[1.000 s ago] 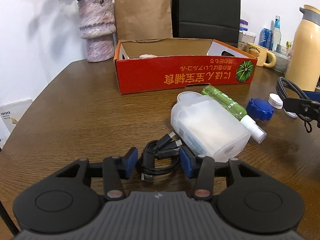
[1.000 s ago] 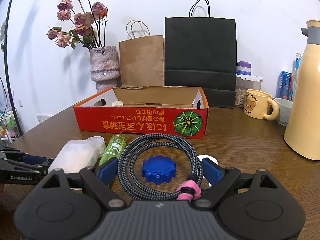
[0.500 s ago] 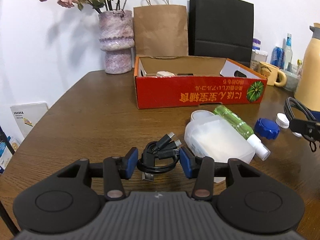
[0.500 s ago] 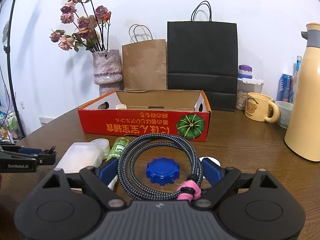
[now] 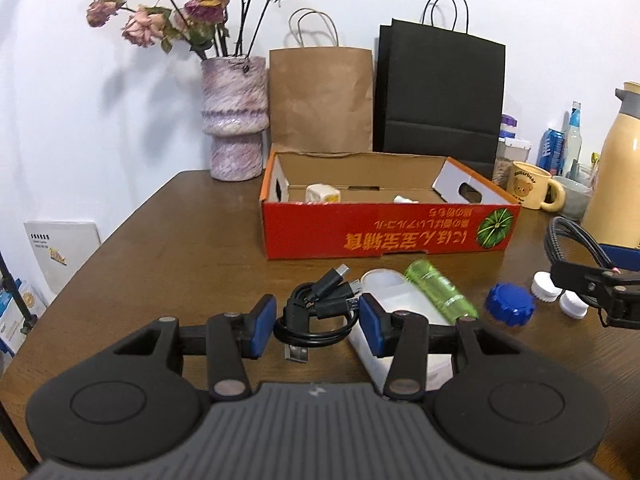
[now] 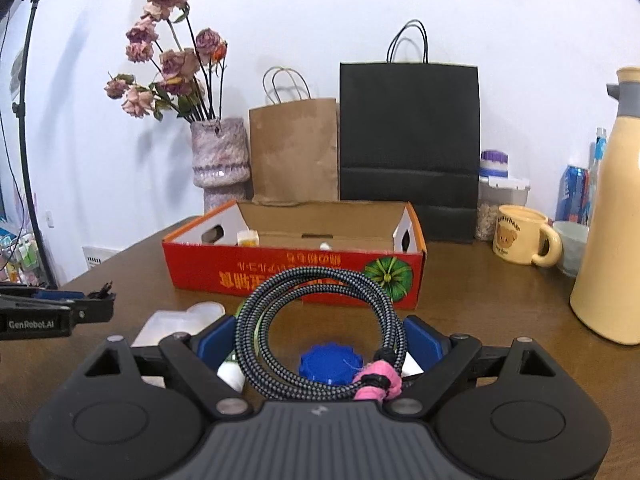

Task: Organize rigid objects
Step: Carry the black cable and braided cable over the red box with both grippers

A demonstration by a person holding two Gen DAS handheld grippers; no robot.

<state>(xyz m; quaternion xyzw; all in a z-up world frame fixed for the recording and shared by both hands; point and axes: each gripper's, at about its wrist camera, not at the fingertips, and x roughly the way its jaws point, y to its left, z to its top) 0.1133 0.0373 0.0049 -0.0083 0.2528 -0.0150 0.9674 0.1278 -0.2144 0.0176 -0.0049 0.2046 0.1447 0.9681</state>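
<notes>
My left gripper [image 5: 318, 322] is shut on a coiled black USB cable [image 5: 316, 314] and holds it above the table. My right gripper [image 6: 320, 338] is shut on a coiled braided grey cable [image 6: 320, 320] with a pink tie, also lifted. Ahead stands an open red cardboard box [image 5: 384, 232], also in the right wrist view [image 6: 296, 272], with a few small items inside. On the table in front of it lie a clear plastic container [image 5: 400, 320], a green spray bottle [image 5: 440, 292], a blue lid [image 5: 510, 308] and two white caps [image 5: 546, 286].
A vase of dried roses [image 5: 234, 120], a brown paper bag [image 5: 320, 100] and a black paper bag [image 5: 438, 96] stand behind the box. A bear mug [image 5: 528, 190], a beige thermos [image 6: 612, 208], bottles and jars are at the right. The table's left edge is near.
Both grippers have risen and tilted up with their cables. The left gripper lifted the black cable off the table and moved back from the plastic container.
</notes>
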